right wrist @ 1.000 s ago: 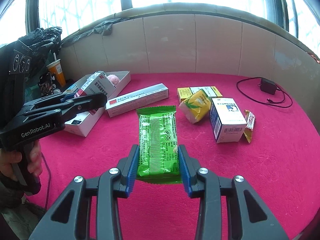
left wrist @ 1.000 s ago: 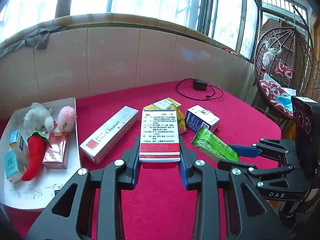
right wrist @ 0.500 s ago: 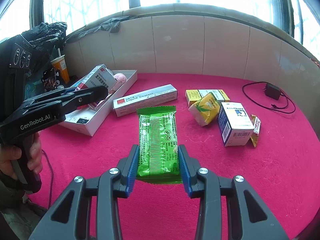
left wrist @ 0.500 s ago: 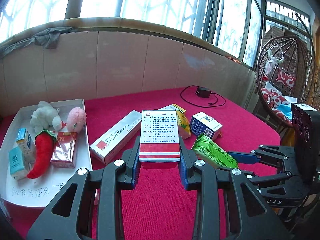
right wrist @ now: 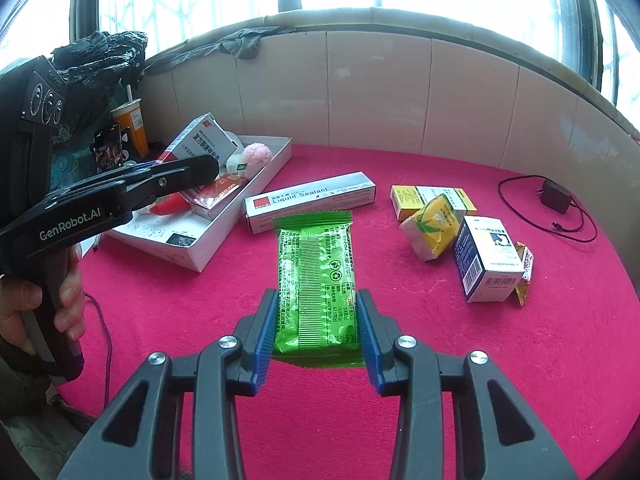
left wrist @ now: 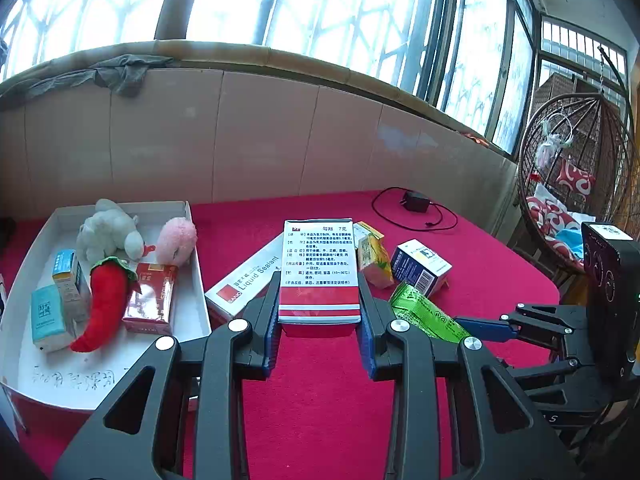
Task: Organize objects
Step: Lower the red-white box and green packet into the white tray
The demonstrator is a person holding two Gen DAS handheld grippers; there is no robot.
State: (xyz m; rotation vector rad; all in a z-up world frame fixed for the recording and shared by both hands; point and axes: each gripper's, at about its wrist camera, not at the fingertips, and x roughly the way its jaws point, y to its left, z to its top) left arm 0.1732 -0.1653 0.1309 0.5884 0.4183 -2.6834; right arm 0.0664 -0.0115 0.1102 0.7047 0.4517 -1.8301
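1. The left tool (left wrist: 319,320) is gripping a red and white box (left wrist: 319,272) between its blue pads, holding it above the red table (left wrist: 320,400), level and pointing away from the camera
2. The right tool (right wrist: 316,332) is clamping a green packet (right wrist: 316,276) by its near end, the packet stretching forward over the table
3. In the left wrist view, the right tool (left wrist: 480,326) is showing at the right with the green packet (left wrist: 424,312) sticking out toward the middle
4. A white tray (left wrist: 196,264) is sitting at the left of the table, carrying a red chili toy (left wrist: 102,300), a red packet (left wrist: 152,296), two small teal boxes, a grey plush (left wrist: 108,230) and a pink plush (left wrist: 176,240)
5. Just beside the tray, a long sealant box (right wrist: 310,200) is lying flat on the table
6. Further right, a yellow carton (right wrist: 434,226) is leaning by a yellow box (right wrist: 432,196), with a blue and white box (right wrist: 488,264) standing near them
7. At the far right a black charger (right wrist: 554,198) is lying with its cable looped
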